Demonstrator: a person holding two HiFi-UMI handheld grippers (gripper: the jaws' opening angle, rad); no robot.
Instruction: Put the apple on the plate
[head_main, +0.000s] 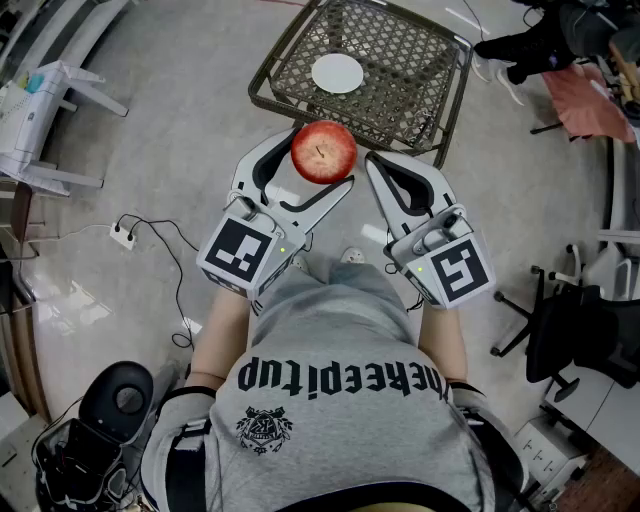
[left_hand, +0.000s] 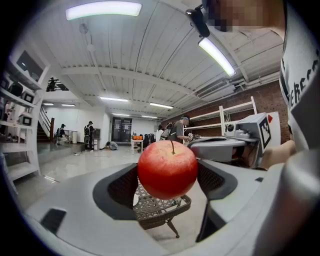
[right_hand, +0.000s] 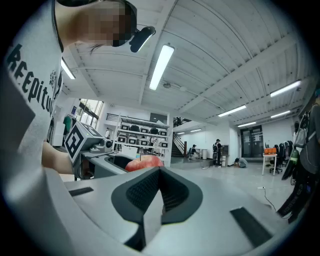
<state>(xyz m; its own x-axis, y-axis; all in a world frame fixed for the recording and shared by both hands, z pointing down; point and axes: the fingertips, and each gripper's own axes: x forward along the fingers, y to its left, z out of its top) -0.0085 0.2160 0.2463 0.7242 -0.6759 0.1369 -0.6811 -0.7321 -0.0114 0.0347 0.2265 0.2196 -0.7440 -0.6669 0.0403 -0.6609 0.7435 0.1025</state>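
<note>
The left gripper (head_main: 300, 172) grips the apple (head_main: 323, 152) between wide-set jaws, in the air by the wicker table's (head_main: 420, 60) near edge. The plate (head_main: 337, 73) sits mid-table. The right gripper (right_hand: 160, 176) (empty) has its jaws pressed together.

One apple (head_main: 323, 150), one plate (head_main: 337, 73), one wicker table (head_main: 400, 70), two tools: left tool (head_main: 318, 165), right tool (head_main: 375, 164)

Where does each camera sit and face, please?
Head view: on the head, facing steeply down at apple, plate, lattice table, left gripper, right gripper; shirt and forearms show.
Left gripper view: on that gripper, along fingers clamping the apple; shirt at right.
Right gripper view: on that gripper, along its shut fingers; shirt at left.
All share the apple.
</note>
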